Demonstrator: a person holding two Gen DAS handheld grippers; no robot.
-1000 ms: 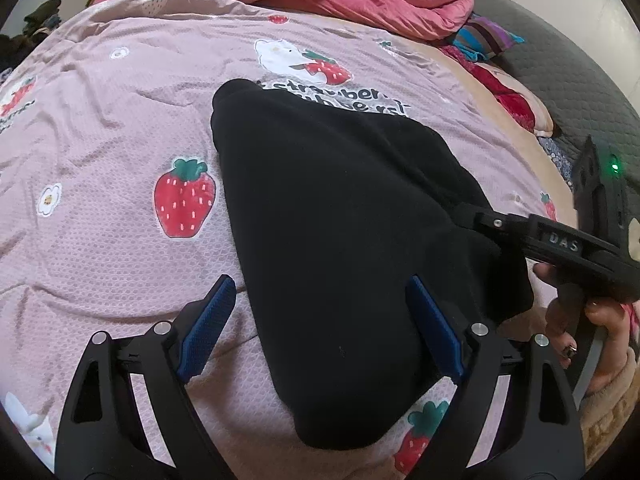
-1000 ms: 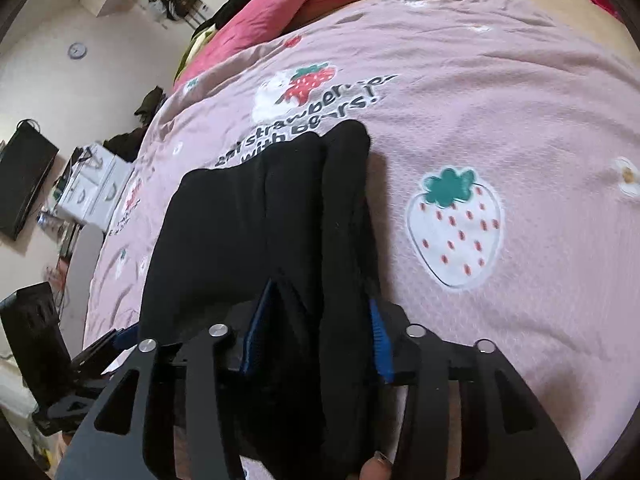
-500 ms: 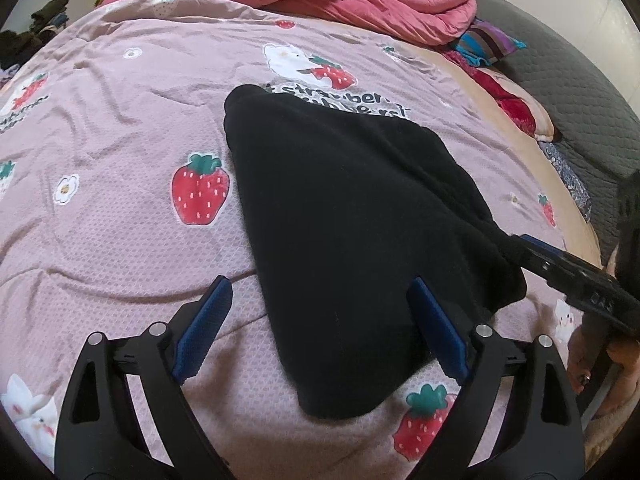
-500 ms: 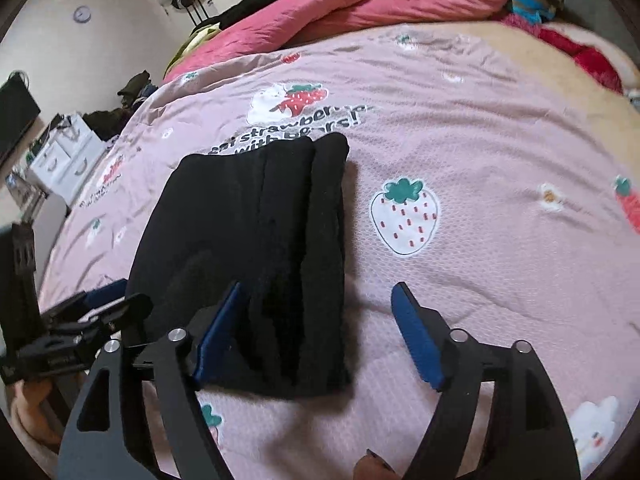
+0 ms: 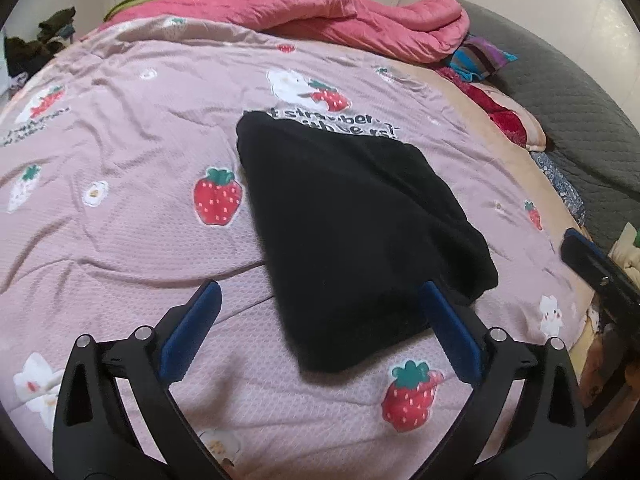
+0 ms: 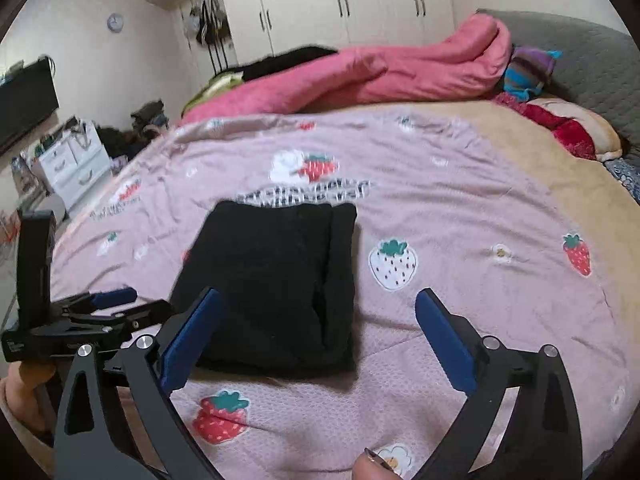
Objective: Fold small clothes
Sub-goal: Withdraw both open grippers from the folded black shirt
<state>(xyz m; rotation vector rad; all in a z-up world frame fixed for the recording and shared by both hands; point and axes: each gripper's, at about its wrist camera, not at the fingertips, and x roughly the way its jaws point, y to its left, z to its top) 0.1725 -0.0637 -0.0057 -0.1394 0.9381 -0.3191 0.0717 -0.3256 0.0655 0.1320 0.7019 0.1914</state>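
Our left gripper (image 5: 318,330) stood spread wide, holding nothing, its blue pads (image 5: 190,330) hanging above the bedspread on either side of the near corner of the folded black garment (image 5: 352,232) and not touching it. Our right gripper (image 6: 318,334) was likewise released and empty, its jaws wide apart over the near edge of the same garment (image 6: 276,280), clear of the cloth. In the right wrist view the left gripper (image 6: 112,298) showed at the left, just beside the garment's left edge.

The garment lay as a compact dark rectangle in the middle of the pink strawberry-print bedspread (image 5: 120,140), with layered folds stacked along its right side. We judged the fold essentially done.

The risk from here lay in the stack itself: the thick layers on the right side looked springy, and with no grip on them they could slump open. A low pass by either pad might also snag an edge and drag the bundle askew across the wrinkled bedspread. The rumpled pink quilt (image 6: 380,76) sat well apart, beyond the garment.
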